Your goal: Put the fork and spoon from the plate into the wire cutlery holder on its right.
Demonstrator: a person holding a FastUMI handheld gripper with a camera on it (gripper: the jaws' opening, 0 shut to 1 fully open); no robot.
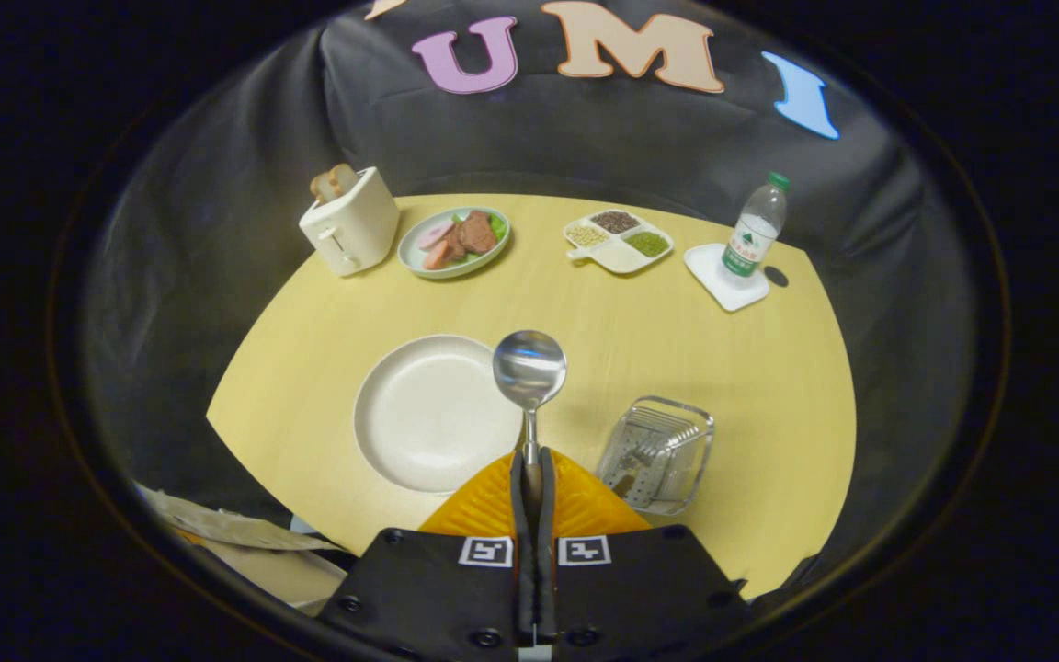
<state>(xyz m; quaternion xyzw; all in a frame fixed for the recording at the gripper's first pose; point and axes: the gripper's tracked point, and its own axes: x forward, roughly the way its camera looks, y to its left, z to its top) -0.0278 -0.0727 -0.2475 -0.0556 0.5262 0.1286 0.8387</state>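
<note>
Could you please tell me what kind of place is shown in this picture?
Probably a staged dining-table setup inside a recording booth, not a real kitchen. A black cloth wall surrounds the round table, which carries a toaster, a plate of food and a wire cutlery holder. The tongs are shut on a spoon.

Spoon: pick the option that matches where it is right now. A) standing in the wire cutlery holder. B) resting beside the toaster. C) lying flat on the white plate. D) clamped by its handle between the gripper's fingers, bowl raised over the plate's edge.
D: the spoon has its handle pinched by the shut gripper, its bowl ahead of the fingers above the rim of the bare plate, left of the wire cutlery holder.
</note>
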